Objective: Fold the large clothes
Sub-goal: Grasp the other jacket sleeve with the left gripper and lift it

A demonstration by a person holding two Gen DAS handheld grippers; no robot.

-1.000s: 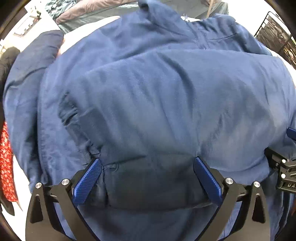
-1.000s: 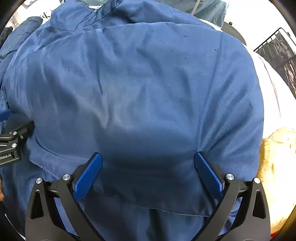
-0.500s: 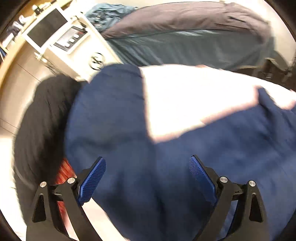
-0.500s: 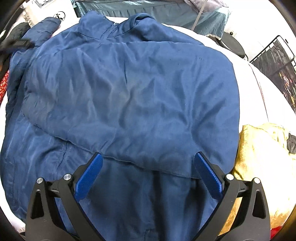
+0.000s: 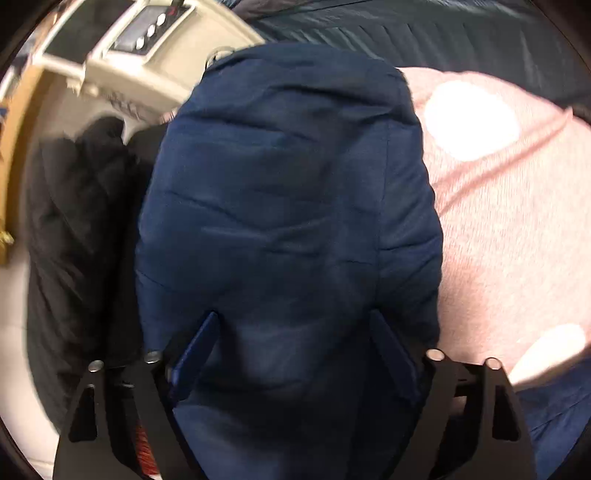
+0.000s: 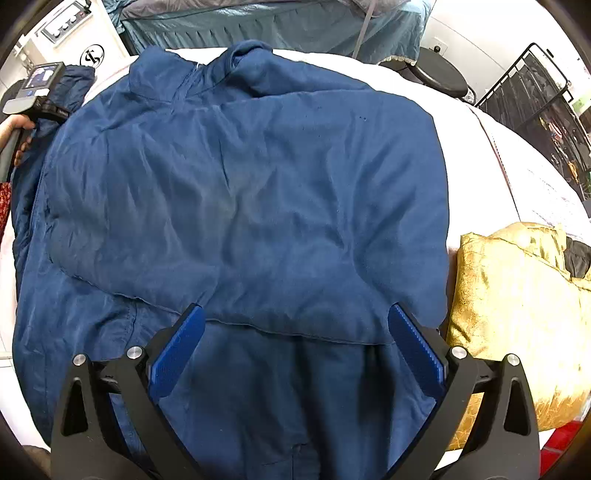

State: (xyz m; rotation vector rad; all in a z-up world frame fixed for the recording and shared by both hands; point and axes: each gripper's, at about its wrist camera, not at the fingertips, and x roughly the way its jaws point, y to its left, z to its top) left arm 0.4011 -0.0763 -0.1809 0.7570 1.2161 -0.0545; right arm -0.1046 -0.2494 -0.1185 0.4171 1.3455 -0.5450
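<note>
While right gripper (image 6: pixel 293 345) gapes over jacket (image 6: pixel 243 192), left gripper (image 5: pixel 291 354) closes, seemingly around its sleeve (image 5: pixel 288 192).

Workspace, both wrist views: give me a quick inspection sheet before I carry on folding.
Surface: white bed cover, mostly under the jacket.
Job's things: blue jacket spread out, one side folded over the middle; sleeve out to the left.
Clutter: gold cloth right of the jacket; black garment left of the sleeve.
Grippers: left gripper closing over the sleeve; right gripper open above the jacket.
Cables: nothing seen.
Surroundings: teal bedding, wire rack, beige appliance.
</note>
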